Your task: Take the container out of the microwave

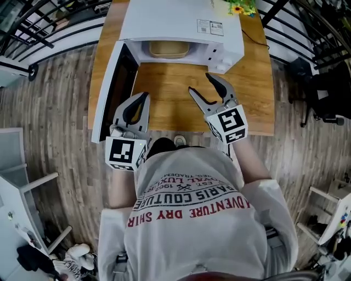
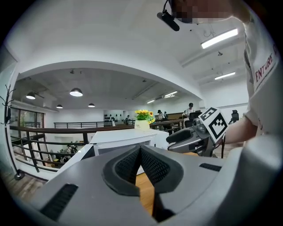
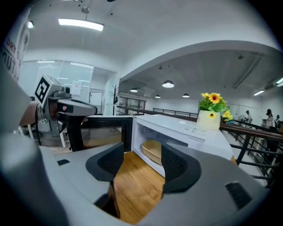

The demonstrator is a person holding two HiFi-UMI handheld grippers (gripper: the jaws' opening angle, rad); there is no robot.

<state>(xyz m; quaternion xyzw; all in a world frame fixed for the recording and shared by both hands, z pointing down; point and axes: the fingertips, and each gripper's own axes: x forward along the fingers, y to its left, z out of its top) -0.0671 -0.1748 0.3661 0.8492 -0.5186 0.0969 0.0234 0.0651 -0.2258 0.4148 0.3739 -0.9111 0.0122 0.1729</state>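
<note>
A white microwave [image 1: 181, 24] stands at the back of the wooden table [image 1: 170, 90], its door [image 1: 112, 90] swung open to the left. A shallow tan container [image 1: 169, 49] rests inside the cavity and shows through the opening in the right gripper view as the container [image 3: 153, 151]. My right gripper [image 1: 202, 83] hovers open over the table in front of the opening, a short way from the container, nothing between its fingers. My left gripper [image 1: 145, 97] is shut and empty, near the door's inner face. In the left gripper view its pads [image 2: 140, 152] meet.
A pot of yellow flowers [image 1: 239, 7] sits at the table's back right beside the microwave. The open door juts toward the table's front left edge. Black railings [image 1: 49, 22] run behind the table. Wooden floor surrounds it; white furniture [image 1: 22, 186] stands at the left.
</note>
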